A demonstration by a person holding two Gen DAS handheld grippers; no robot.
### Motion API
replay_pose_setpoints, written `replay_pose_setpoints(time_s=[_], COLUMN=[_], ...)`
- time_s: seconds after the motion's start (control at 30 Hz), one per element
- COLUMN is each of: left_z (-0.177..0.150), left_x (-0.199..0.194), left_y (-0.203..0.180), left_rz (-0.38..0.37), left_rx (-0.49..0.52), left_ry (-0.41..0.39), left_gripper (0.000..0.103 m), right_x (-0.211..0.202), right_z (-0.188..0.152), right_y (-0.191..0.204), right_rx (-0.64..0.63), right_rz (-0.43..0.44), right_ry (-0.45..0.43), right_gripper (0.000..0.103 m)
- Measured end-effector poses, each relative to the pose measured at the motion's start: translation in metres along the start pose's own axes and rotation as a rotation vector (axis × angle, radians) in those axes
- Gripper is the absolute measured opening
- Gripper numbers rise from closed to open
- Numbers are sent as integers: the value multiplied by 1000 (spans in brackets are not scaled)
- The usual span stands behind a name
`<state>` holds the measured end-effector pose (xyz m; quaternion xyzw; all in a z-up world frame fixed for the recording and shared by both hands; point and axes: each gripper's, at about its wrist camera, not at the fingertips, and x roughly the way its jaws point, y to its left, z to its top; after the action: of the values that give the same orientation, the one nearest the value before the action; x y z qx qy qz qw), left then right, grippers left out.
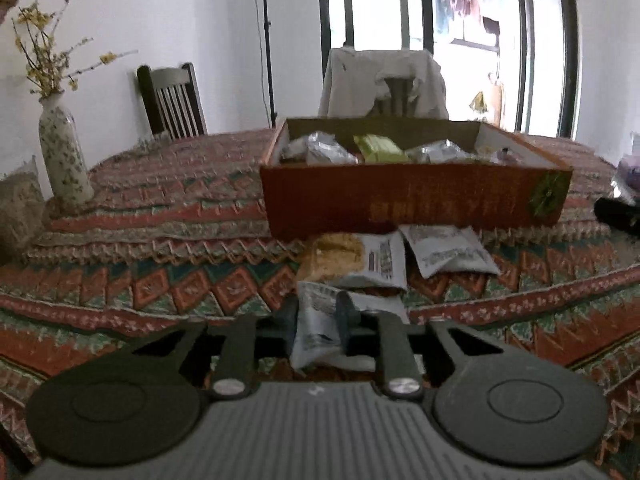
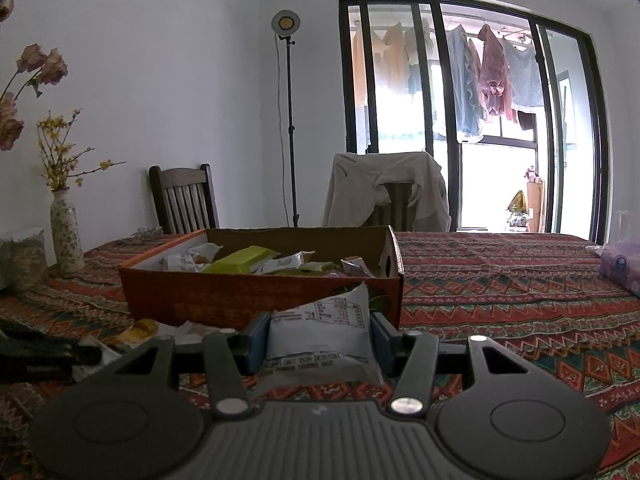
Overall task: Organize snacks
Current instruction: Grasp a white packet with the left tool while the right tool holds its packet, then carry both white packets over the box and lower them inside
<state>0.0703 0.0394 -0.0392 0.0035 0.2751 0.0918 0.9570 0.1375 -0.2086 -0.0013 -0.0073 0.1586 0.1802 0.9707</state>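
Your left gripper (image 1: 318, 326) is clenched on a white snack packet (image 1: 320, 320), pinched thin between its jaws, just in front of the orange box (image 1: 400, 200). Your right gripper (image 2: 318, 340) grasps a wider white packet (image 2: 324, 340), held near the box's front wall, likely for dropping in. Two more packets (image 1: 384, 260) lie against the box on the patterned tablecloth (image 1: 160, 280).
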Motion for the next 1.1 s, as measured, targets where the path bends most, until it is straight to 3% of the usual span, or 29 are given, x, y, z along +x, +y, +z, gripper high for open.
replay_pose_setpoints(time_s=[0.2, 0.4, 0.63, 0.83, 1.1], left_z=[10, 28, 74, 116, 151], left_x=[-20, -36, -38, -12, 59], left_y=[6, 5, -5, -23, -37], left_rz=[3, -16, -43, -71, -77], left_rx=[-7, 8, 17, 15, -61], left_ry=[-85, -169, -274, -322, -276], left_gripper=[9, 9, 9, 9, 9], right_x=[-2, -2, 9, 49, 131], right_z=[0, 3, 31, 67, 95], right_y=[1, 4, 8, 10, 3], right_rx=[-3, -9, -37, -33, 33], right_rz=[1, 7, 17, 33, 25], right_ry=[-1, -7, -60, -77, -17], right_gripper=[52, 52, 52, 52, 52])
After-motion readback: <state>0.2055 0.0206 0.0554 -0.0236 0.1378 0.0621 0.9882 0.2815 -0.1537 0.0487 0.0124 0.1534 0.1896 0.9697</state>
